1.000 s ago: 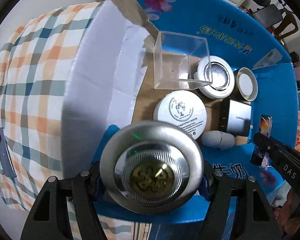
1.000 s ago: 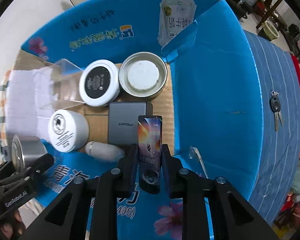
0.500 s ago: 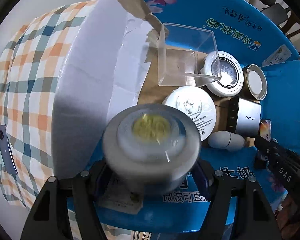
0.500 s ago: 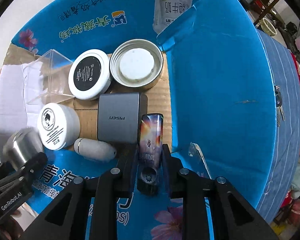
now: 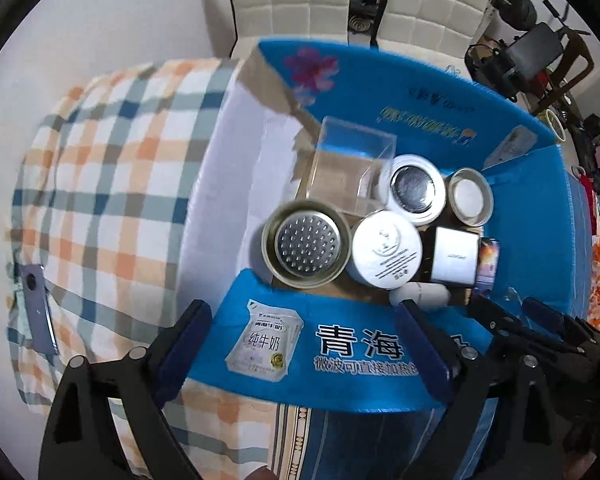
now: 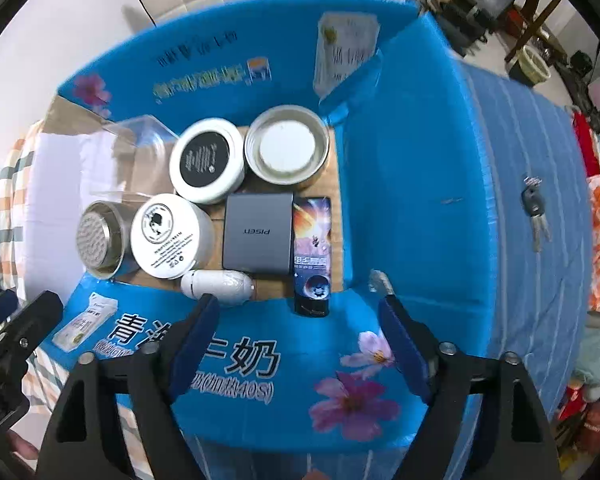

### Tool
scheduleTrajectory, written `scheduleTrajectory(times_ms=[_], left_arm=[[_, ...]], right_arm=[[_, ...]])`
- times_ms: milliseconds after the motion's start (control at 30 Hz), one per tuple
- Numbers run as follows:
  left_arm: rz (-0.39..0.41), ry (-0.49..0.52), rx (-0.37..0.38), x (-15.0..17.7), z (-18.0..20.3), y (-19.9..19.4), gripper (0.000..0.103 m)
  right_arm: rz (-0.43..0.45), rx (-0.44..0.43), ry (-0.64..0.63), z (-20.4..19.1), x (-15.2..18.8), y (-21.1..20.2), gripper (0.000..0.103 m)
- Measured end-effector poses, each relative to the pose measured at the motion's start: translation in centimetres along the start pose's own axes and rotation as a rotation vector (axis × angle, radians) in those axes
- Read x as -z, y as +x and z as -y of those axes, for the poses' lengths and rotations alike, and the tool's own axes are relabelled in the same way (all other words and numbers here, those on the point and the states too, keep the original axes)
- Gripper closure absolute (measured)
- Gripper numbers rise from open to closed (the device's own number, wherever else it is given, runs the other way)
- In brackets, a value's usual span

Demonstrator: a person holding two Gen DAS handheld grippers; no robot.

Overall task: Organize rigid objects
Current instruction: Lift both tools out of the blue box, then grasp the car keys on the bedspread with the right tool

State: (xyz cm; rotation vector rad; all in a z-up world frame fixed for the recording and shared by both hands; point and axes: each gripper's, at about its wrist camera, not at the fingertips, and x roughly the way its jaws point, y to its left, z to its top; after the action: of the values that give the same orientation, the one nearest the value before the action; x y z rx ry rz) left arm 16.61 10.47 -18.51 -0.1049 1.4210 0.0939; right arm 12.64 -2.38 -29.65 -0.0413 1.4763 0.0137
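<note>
An open blue cardboard box [image 5: 340,344] [image 6: 420,200] holds several objects. A silver metal tin [image 5: 306,245] [image 6: 99,239] stands at its near left, beside a white cream jar [image 5: 387,249] [image 6: 171,236]. A grey PISEN charger [image 6: 258,233] [image 5: 454,256], a colourful slim box [image 6: 312,254] [image 5: 487,259], a white capsule [image 6: 217,285], a black-topped white jar [image 6: 206,160], a round tin [image 6: 286,149] and a clear plastic box [image 5: 350,170] also lie inside. My left gripper [image 5: 300,356] is open and empty above the near flap. My right gripper [image 6: 296,344] is open and empty above the same flap.
The box sits on a bed with a checked cloth [image 5: 100,200] on the left and a blue striped sheet [image 6: 540,220] on the right. Keys [image 6: 534,212] lie on the sheet. A purple phone [image 5: 36,308] lies on the checked cloth. Chairs stand behind.
The left gripper let go of the silver tin, which now stands in the box. The right gripper let go of the colourful slim box beside the charger. Both grippers opened and drew back.
</note>
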Motion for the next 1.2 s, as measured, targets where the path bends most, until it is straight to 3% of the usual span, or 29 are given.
scheduleTrajectory(times_ms=[500,733,867,1000,1200], left_arm=[[0.172,0.041,0.008,1.9,2.5,-9.4,0.009],[0.202,0.084,0.022,3.0,5.3,-11.7,0.009],[0.217,0.098,0.034,2.4,8.5,-11.0,0.009],[0.183,0.082,0.064,0.5,12.3,-8.0,0.009],[0.126,0.045,0.067,-3.2,17.1,-2.3,0.009]], right_arm=[[0.193,-0.024,-0.086,0.1,4.2,-13.1,0.017],[0.221,-0.056,-0.009,4.4,5.1,-15.6,0.017],[0.218,-0.016,0.081,9.7,3.9,-14.8,0.017],[0.199,0.027,0.212,16.8,1.8,-12.1,0.017],[0.123,0.037,0.324,25.8,-2.4,-4.8,0.017]])
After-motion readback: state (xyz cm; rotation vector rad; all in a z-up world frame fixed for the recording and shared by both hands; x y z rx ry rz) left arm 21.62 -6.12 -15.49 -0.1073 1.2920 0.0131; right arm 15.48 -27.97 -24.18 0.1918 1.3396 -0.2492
